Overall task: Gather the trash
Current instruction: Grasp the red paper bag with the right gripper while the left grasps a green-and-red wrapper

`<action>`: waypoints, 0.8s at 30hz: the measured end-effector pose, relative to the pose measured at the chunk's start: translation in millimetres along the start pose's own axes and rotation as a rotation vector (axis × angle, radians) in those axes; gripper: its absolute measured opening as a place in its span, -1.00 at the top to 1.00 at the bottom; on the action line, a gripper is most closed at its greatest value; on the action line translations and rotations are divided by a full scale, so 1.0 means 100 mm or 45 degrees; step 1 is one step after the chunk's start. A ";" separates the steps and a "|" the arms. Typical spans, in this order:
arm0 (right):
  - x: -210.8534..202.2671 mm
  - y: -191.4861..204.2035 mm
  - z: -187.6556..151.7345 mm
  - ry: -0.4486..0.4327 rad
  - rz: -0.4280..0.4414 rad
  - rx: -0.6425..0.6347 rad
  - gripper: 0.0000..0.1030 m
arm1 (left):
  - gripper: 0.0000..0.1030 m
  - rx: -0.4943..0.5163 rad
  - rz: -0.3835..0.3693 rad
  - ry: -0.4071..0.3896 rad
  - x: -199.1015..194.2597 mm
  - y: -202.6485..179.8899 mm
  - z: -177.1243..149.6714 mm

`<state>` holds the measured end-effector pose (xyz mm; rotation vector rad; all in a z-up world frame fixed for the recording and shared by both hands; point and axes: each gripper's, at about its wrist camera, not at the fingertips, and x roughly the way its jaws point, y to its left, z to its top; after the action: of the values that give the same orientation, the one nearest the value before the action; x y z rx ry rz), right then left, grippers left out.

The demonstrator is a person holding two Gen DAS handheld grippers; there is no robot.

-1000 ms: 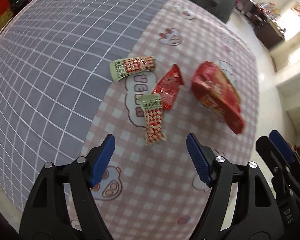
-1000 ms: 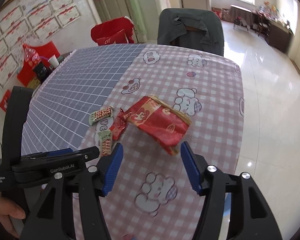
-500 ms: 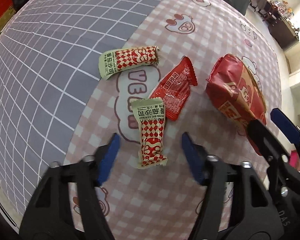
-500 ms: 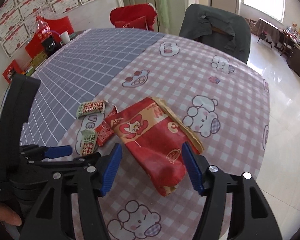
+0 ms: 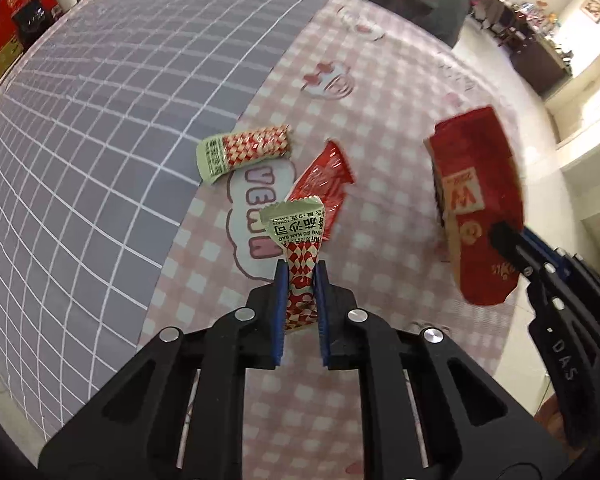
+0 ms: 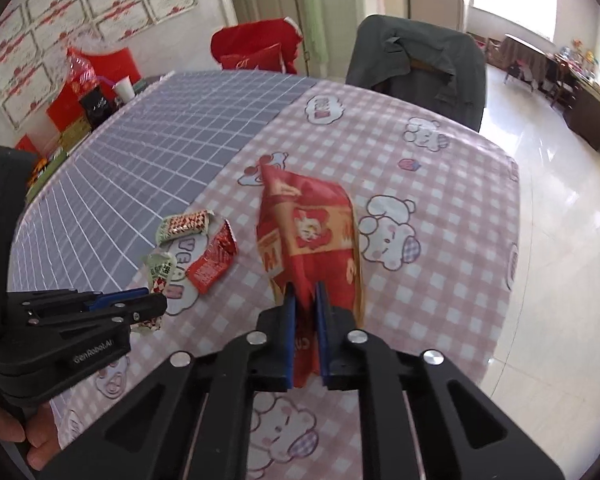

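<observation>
My left gripper [image 5: 300, 270] is shut on a green-and-red checkered wrapper [image 5: 298, 236] and holds its near end; the wrapper's far end sticks up. It also shows in the right wrist view [image 6: 160, 268]. My right gripper [image 6: 306, 292] is shut on the near end of a big red snack bag [image 6: 312, 236], seen at right in the left wrist view [image 5: 476, 200]. A second checkered wrapper [image 5: 244, 152] and a small red wrapper [image 5: 324, 184] lie on the pink checked tablecloth [image 5: 380, 128].
The table's left half has a grey grid cloth [image 5: 100, 120]. A paper cup [image 6: 124, 88], a black box and red packages stand at the far left edge. A chair with a grey jacket [image 6: 416, 64] stands behind the table. The table edge drops to the floor on the right.
Both grippers went from open to shut: the left closed on the checkered wrapper, the right on the red snack bag, and both items have lifted at the gripped end.
</observation>
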<state>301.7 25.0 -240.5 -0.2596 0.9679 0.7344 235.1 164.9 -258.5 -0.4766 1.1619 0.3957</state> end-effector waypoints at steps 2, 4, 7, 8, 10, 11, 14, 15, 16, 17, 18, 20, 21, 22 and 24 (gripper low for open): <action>-0.14 0.02 -0.04 -0.023 -0.004 0.021 0.82 | 0.74 0.023 -0.026 -0.019 -0.11 -0.02 -0.02; -0.29 0.04 -0.08 -0.042 -0.002 0.073 0.82 | 0.74 0.048 -0.068 -0.033 -0.22 -0.07 -0.03; -0.53 0.07 -0.18 -0.079 -0.031 0.129 0.82 | 0.74 0.108 -0.140 -0.051 -0.38 -0.19 -0.09; -0.59 0.07 -0.21 -0.088 -0.037 0.151 0.82 | 0.74 0.135 -0.158 -0.056 -0.42 -0.23 -0.11; -0.73 0.06 -0.29 -0.105 -0.056 0.199 0.82 | 0.74 0.191 -0.192 -0.061 -0.49 -0.35 -0.15; -0.83 0.04 -0.35 -0.119 -0.079 0.225 0.82 | 0.74 0.218 -0.210 -0.063 -0.53 -0.41 -0.18; -1.06 -0.05 -0.51 -0.144 -0.118 0.316 0.82 | 0.74 0.312 -0.260 -0.052 -0.63 -0.65 -0.28; -1.14 -0.10 -0.56 -0.153 -0.129 0.346 0.82 | 0.74 0.332 -0.272 -0.049 -0.65 -0.72 -0.30; -1.23 -0.16 -0.63 -0.161 -0.145 0.380 0.82 | 0.74 0.358 -0.290 -0.043 -0.68 -0.82 -0.35; -1.30 -0.21 -0.68 -0.166 -0.154 0.405 0.82 | 0.74 0.377 -0.306 -0.038 -0.70 -0.92 -0.39; -1.36 -0.27 -0.72 -0.170 -0.161 0.426 0.82 | 0.74 0.405 -0.327 -0.030 -0.71 -1.05 -0.43; -1.50 -0.42 -0.83 -0.179 -0.180 0.469 0.82 | 0.74 0.447 -0.350 -0.017 -0.72 -1.28 -0.50; -1.56 -0.51 -0.88 -0.182 -0.186 0.492 0.82 | 0.74 0.465 -0.365 -0.012 -0.72 -1.42 -0.54; -1.62 -0.61 -0.94 -0.182 -0.193 0.514 0.82 | 0.74 0.478 -0.374 -0.009 -0.74 -1.53 -0.58; -1.70 -0.79 -1.04 -0.171 -0.205 0.540 0.82 | 0.74 0.503 -0.395 0.008 -0.72 -1.78 -0.68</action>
<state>226.8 -162.6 -168.5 0.0821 0.9383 0.3809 252.1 -24.7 -185.4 -0.3036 1.1164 -0.1044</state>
